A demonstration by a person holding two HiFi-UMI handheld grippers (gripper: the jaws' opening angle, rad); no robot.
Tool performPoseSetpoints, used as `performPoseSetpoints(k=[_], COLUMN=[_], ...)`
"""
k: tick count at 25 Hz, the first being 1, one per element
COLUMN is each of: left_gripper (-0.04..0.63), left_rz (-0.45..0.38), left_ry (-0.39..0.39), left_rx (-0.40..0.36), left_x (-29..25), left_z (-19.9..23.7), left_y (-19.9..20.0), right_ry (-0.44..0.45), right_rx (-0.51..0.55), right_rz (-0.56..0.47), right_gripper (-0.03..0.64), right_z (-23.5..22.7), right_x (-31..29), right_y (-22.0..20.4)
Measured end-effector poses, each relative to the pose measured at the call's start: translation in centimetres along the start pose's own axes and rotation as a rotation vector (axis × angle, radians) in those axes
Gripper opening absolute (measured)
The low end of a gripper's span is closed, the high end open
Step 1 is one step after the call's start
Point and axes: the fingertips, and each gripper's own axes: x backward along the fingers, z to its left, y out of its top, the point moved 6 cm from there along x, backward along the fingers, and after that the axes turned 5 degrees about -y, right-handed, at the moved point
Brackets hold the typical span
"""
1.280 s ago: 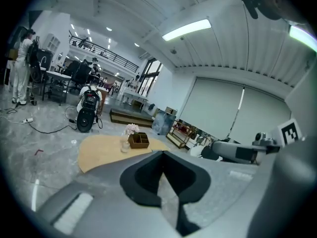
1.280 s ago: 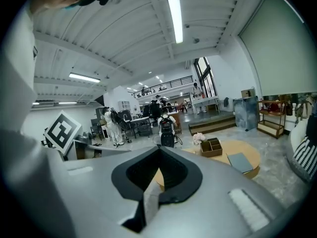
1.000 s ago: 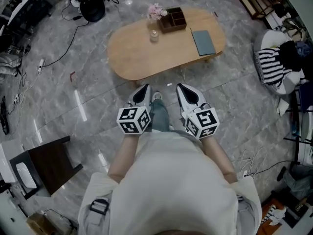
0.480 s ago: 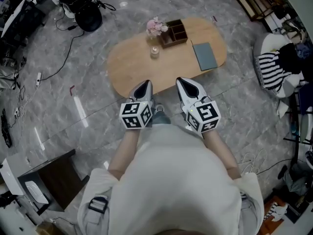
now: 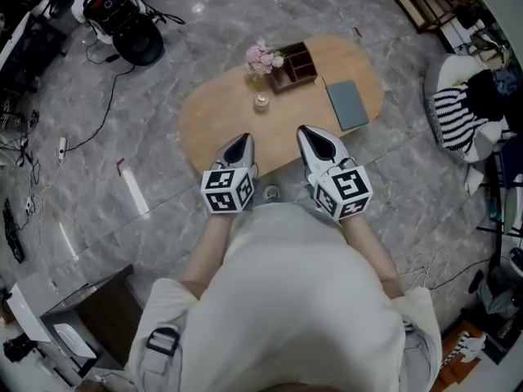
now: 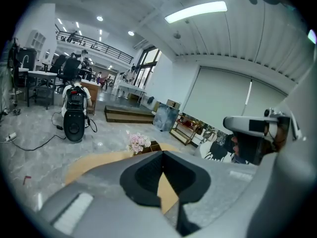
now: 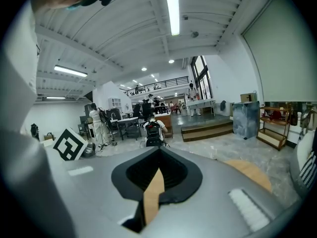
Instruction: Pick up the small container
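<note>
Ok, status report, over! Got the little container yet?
Left gripper shut, empty; right gripper same. Small container untouched on the table, ahead of both. Nothing in between; flowers and wooden box sit beyond it.

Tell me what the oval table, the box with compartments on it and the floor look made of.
Table: probably light wood or wood veneer, matte, an even warm tan.
Box: dark brown wood by its look, with thin dividing walls.
Floor: polished marble or marble-look tile, grey with pale veining and glossy streaks of reflected light.
</note>
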Motion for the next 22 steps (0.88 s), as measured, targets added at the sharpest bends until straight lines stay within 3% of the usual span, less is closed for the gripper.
performPoseSetpoints(k=[6,11,22], left_gripper=[0.002,0.002,0.002], left_rz=[0.025,0.076,0.150], left_ry=[-0.005,-0.001,0.064], left_rx=[-0.059,-0.052,0.021], left_x=[-2.9,-5.7,-14.4], left_z=[2.7,4.5,8.2], left_y=[0.4,-0.5,-6.2], right_ry=[-0.029,-0.038,0.033], right_rx=[-0.039,-0.094,-0.044], right_rz=[0.041,0.111,0.235], right_gripper=[-0.002,-0.002,-0.002], right_z=[-1.3,-2.6,-6.4], right_x=[-2.0,-3.6,-10.0], right_y=[-1.0,-3.0,-9.0])
